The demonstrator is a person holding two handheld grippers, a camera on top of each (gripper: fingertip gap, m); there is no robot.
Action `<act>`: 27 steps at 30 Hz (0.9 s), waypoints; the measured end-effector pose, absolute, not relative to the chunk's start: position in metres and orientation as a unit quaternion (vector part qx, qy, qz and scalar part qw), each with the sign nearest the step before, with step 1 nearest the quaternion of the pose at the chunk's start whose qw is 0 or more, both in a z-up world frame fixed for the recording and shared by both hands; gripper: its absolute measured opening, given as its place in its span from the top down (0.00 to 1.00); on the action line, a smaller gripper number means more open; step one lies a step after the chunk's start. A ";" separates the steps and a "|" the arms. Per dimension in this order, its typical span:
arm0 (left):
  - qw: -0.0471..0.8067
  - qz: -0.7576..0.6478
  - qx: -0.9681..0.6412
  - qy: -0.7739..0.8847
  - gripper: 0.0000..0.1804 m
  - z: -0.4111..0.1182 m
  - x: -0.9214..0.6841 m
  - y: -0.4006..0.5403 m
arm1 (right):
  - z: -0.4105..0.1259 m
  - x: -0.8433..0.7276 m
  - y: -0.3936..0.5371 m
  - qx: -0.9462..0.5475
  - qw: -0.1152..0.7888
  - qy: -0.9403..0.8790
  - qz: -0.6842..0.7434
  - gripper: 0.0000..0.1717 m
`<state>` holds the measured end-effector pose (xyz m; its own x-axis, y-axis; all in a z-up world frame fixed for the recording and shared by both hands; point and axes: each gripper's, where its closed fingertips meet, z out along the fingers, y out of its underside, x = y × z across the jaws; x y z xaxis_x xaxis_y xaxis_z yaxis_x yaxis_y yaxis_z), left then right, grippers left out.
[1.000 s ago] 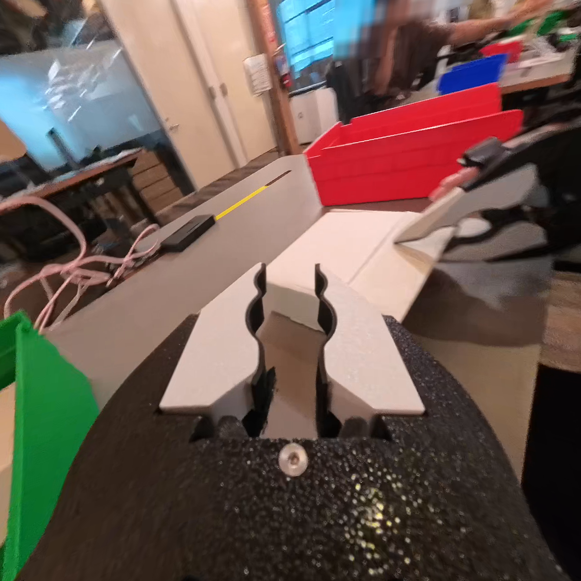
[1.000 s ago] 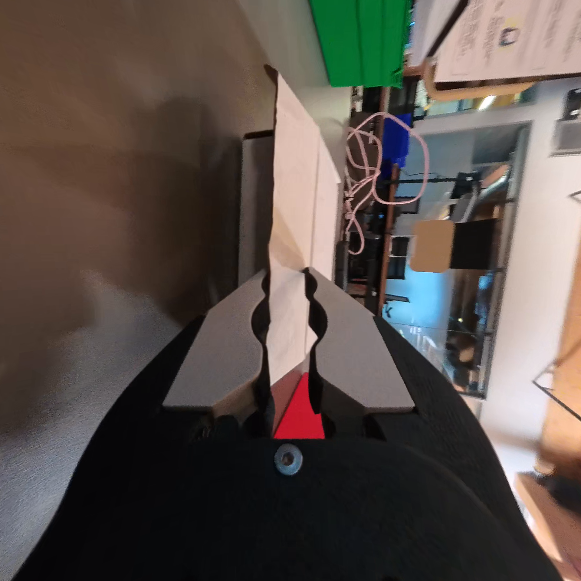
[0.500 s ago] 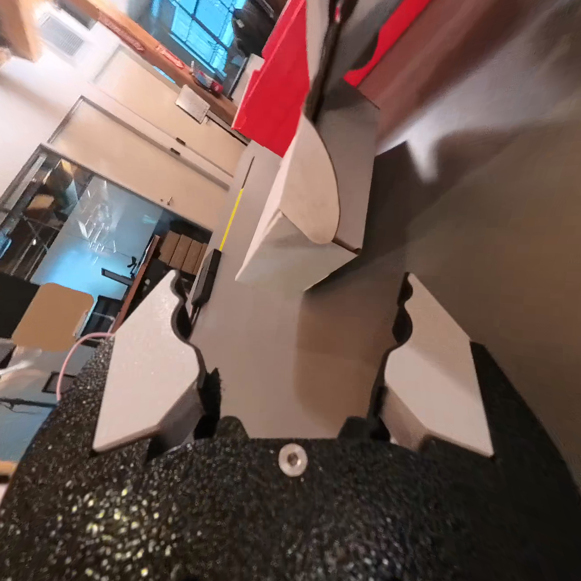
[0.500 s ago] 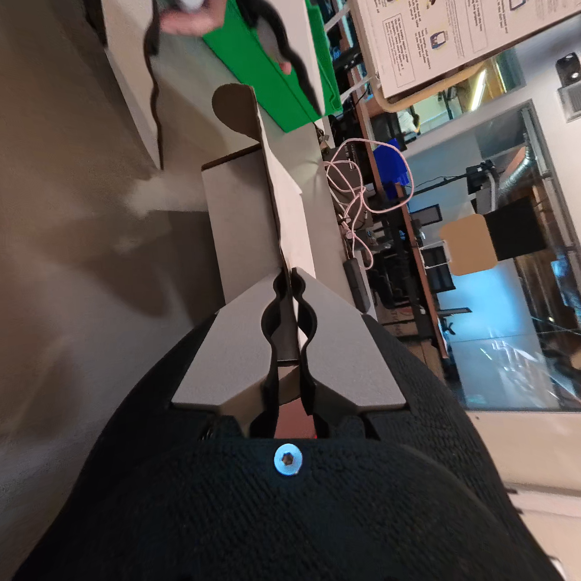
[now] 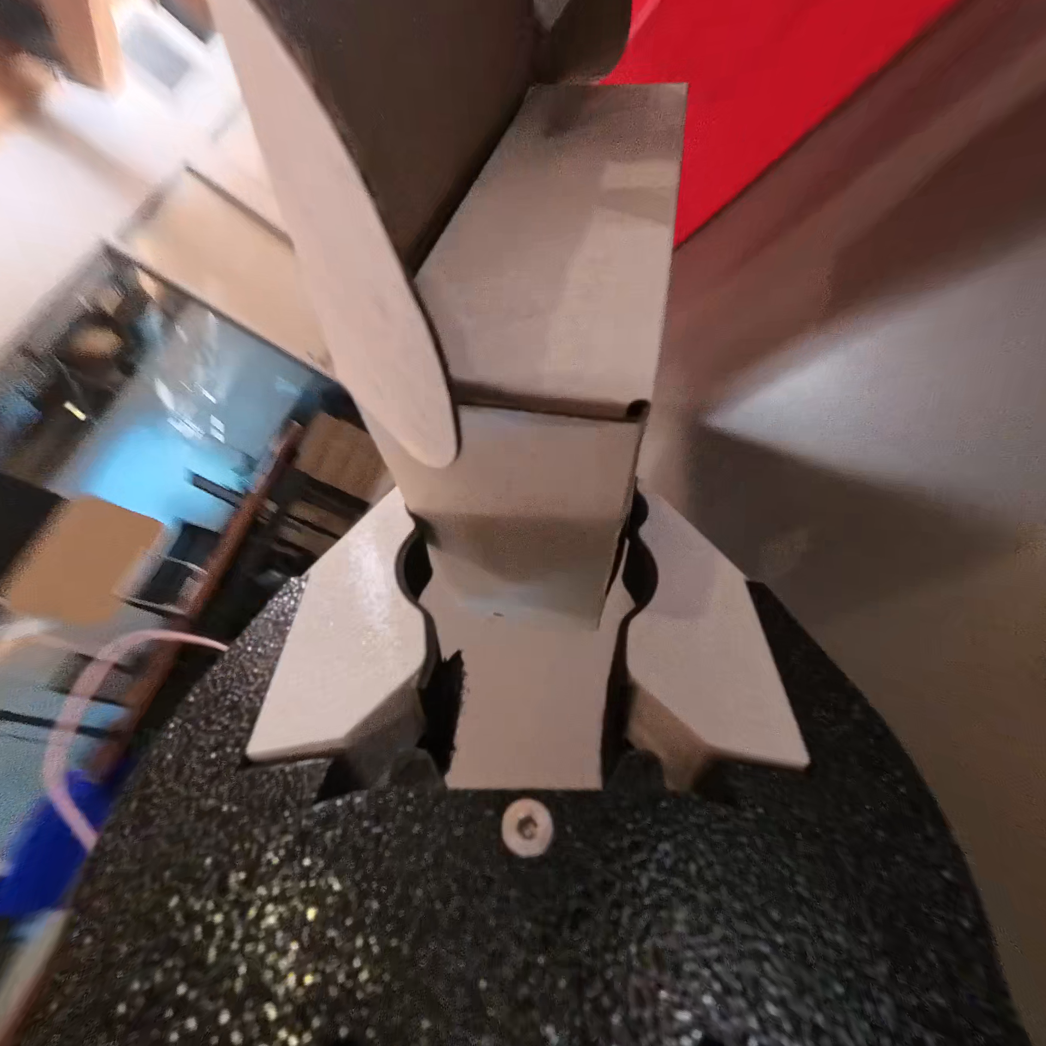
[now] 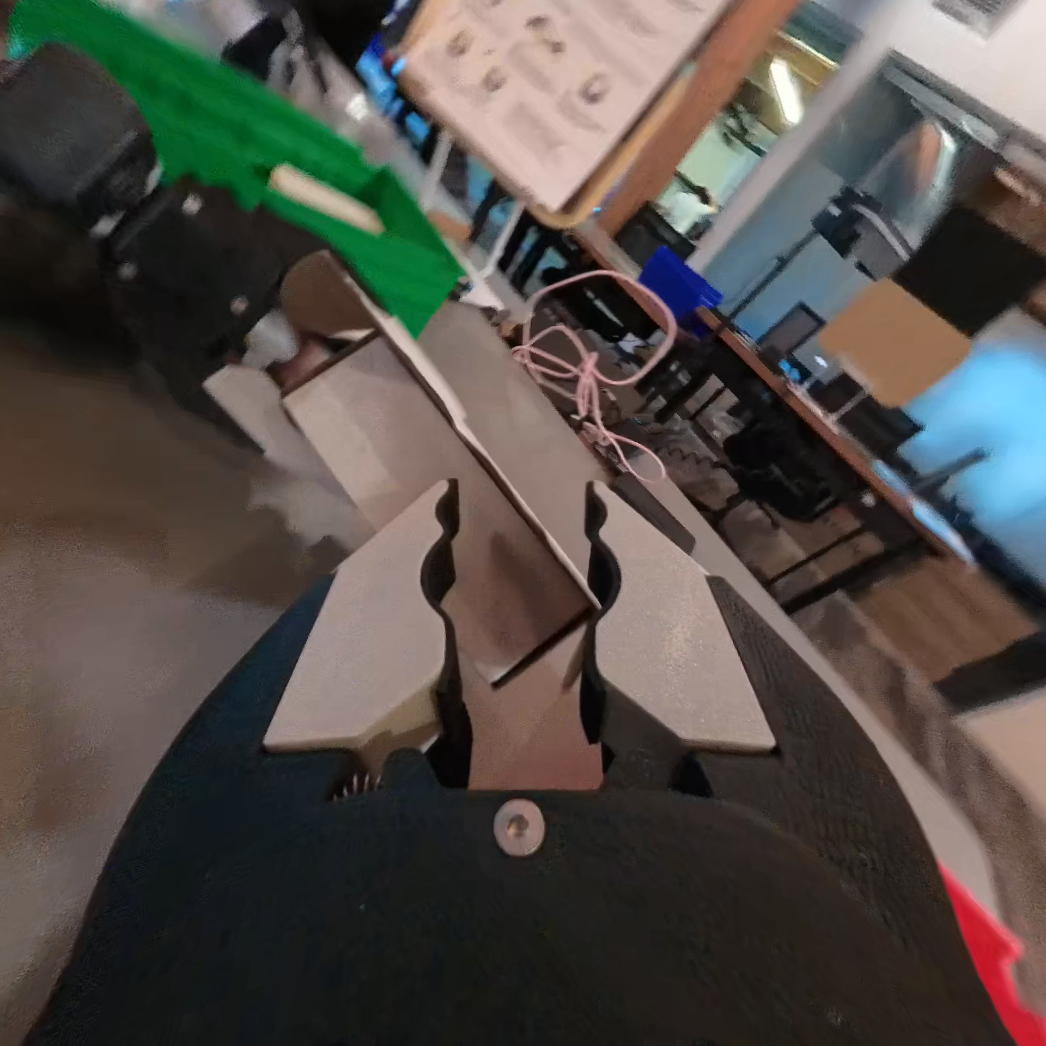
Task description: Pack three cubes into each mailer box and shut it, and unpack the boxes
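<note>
Left gripper (image 5: 523, 543) – seemingly clamping mailer box (image 5: 543, 498).

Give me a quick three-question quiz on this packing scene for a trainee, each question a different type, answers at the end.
1. Multiple choice: in the left wrist view, what colour is the bin behind the mailer box? A green, B red, C blue.
2. True or false: the right claw has its fingers shut tight together.
3. Fill the gap: the fingers of the left claw stand on either side of the end of the white ____.

Key
1. B.
2. False: a clear gap shows between the fingers, with a cardboard flap passing through it.
3. mailer box.
</note>
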<state>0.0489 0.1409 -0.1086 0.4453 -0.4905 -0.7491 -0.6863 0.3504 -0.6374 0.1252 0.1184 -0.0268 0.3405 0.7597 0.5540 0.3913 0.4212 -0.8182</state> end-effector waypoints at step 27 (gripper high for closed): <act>0.523 -0.108 -0.759 0.374 0.64 -0.137 0.027 0.143 | -0.052 0.123 0.210 -0.784 0.430 -0.375 0.244 1.00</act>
